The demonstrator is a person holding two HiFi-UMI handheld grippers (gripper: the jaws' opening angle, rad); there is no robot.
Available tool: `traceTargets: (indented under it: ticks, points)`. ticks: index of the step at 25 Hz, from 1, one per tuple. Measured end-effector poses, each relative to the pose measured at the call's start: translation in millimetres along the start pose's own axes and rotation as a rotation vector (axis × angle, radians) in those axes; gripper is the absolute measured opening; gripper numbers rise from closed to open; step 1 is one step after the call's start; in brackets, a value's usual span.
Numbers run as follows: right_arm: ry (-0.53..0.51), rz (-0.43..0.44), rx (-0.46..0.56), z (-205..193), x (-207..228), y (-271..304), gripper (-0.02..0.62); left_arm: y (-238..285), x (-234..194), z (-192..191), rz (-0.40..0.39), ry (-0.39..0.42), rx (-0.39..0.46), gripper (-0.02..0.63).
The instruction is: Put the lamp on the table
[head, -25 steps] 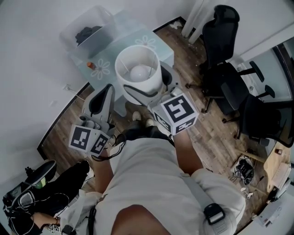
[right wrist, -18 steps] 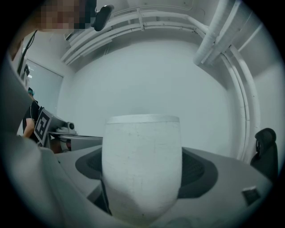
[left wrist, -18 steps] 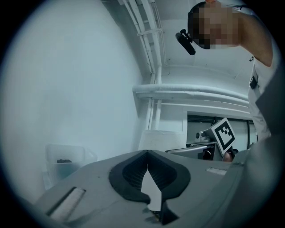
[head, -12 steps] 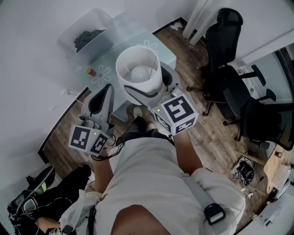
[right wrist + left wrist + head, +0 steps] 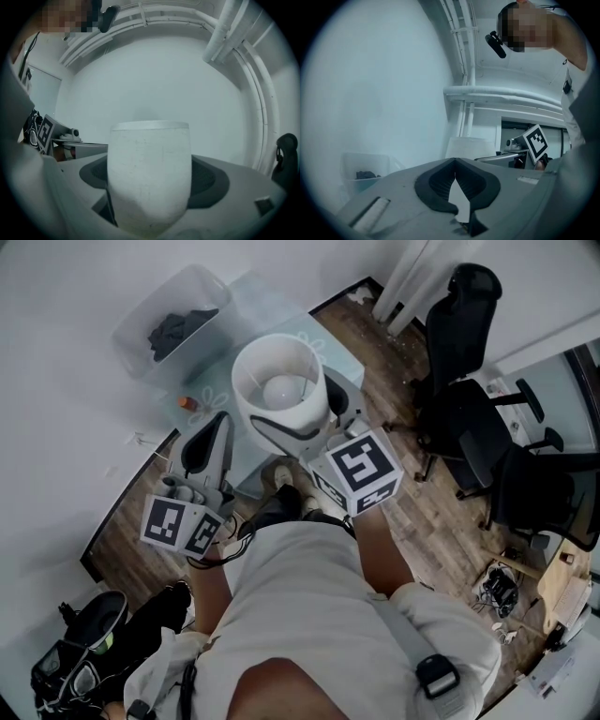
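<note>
The lamp, with its white drum shade and a bulb showing inside, hangs upright over the near edge of the glass table. My right gripper is shut on the shade, one jaw on each side. In the right gripper view the shade fills the gap between the dark pads. My left gripper is beside it on the left, shut and holding nothing; in the left gripper view its tips meet, with the shade beyond them.
A clear bin with dark cloth stands on the table's far end, and a small orange thing lies near its left edge. Black office chairs are at the right on the wood floor. White wall runs behind the table.
Both grippers and the lamp have travelled toward the table. The table, bin and orange thing have slid nearer in the head view. The grip on the shade is unchanged.
</note>
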State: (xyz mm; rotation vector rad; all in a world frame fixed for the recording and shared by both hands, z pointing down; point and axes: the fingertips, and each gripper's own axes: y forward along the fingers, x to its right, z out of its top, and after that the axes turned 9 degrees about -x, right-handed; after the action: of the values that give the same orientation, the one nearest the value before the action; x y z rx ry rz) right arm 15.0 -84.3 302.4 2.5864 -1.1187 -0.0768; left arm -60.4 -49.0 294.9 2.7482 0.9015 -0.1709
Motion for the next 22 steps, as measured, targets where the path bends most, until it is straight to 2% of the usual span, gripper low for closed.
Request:
traceTargets:
  ticks: [13,22]
  points:
    - [0.008,-0.046,-0.018,14.0,24.6,59.0,0.471,26.7,-63.6,11.7,-0.035,-0.012,-0.010,0.000]
    - [0.024,-0.055,-0.019,19.8,43.5,75.3,0.471,47.1,-76.4,17.0,-0.045,-0.009,-0.031,0.000]
